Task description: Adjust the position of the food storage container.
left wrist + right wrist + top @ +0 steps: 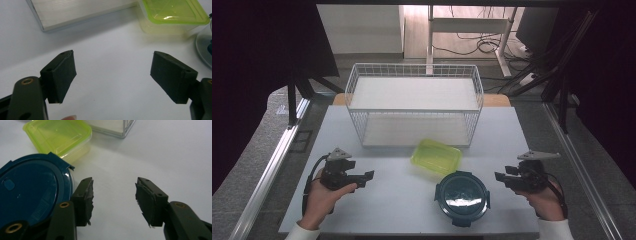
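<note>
Two lidded containers are seen on the table (382, 200): a round dark-blue container (462, 196) near the right gripper (501, 177), and a green container (436, 156) touching it behind. Faint embossed lettering on the blue lid cannot be read. Both the right and the left gripper (368, 176) are spread, empty.

Counted on the tabletop (377, 200): two lidded containers, namely one round container with a dark teal lid (461, 196) and one rectangular container with a yellow-green lid (436, 156). One white wire basket (414, 103) at the far side, holding two flat white shelves, one upper and one lower. Two hand-held grippers, the left gripper (362, 177) and the right gripper (501, 177), each with two black jaws, four jaws in all. Two hands, one per gripper. One tabletop.
</note>
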`<state>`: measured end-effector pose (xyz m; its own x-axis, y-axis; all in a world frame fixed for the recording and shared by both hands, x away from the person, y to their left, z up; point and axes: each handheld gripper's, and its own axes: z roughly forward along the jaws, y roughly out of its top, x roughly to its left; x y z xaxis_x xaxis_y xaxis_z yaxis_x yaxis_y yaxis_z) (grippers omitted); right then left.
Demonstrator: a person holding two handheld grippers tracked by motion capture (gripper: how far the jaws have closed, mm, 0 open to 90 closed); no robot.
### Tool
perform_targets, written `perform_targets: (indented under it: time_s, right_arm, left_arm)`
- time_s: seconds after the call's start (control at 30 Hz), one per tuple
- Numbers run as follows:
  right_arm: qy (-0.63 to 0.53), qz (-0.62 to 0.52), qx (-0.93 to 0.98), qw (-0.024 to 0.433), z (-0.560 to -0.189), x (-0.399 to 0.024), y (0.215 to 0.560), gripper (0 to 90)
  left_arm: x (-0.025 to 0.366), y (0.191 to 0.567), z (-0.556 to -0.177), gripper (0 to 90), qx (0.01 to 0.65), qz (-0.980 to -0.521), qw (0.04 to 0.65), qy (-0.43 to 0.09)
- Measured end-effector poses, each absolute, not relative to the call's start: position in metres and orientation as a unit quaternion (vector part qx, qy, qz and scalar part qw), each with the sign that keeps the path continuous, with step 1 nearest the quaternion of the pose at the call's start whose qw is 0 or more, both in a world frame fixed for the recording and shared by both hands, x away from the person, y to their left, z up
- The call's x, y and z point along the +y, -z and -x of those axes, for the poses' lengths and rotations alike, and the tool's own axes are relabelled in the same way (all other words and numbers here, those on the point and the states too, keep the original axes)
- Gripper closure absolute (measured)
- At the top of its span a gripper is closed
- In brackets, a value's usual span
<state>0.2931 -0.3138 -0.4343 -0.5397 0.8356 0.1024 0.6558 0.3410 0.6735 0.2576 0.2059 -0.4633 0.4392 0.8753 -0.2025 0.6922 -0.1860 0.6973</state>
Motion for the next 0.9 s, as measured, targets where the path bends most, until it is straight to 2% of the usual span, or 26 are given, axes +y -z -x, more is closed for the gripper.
perform_targets:
  time_s: [0.17, 0.37, 0.47, 0.67, 0.9]
  right_arm:
    - [-0.332, -0.47, 0.809, 0.121, -0.289, -0.316, 0.44, 55.0]
    - [-0.312, -0.471, 0.819, 0.106, -0.284, -0.317, 0.449, 75.6]
    - [-0.305, -0.47, 0.822, 0.1, -0.284, -0.314, 0.452, 81.7]
    - [-0.292, -0.462, 0.832, 0.094, -0.286, -0.304, 0.458, 87.5]
    - [-0.269, -0.451, 0.846, 0.095, -0.288, -0.293, 0.466, 88.3]
  left_arm:
    - [0.202, 0.464, -0.258, 19.7, 0.513, -0.764, 0.373, -0.119]
    - [0.202, 0.464, -0.257, 19.6, 0.513, -0.764, 0.373, -0.121]
    - [0.2, 0.464, -0.257, 19.6, 0.51, -0.766, 0.372, -0.119]
    - [0.2, 0.466, -0.257, 19.5, 0.51, -0.768, 0.369, -0.118]
    - [0.2, 0.467, -0.256, 19.5, 0.511, -0.768, 0.368, -0.116]
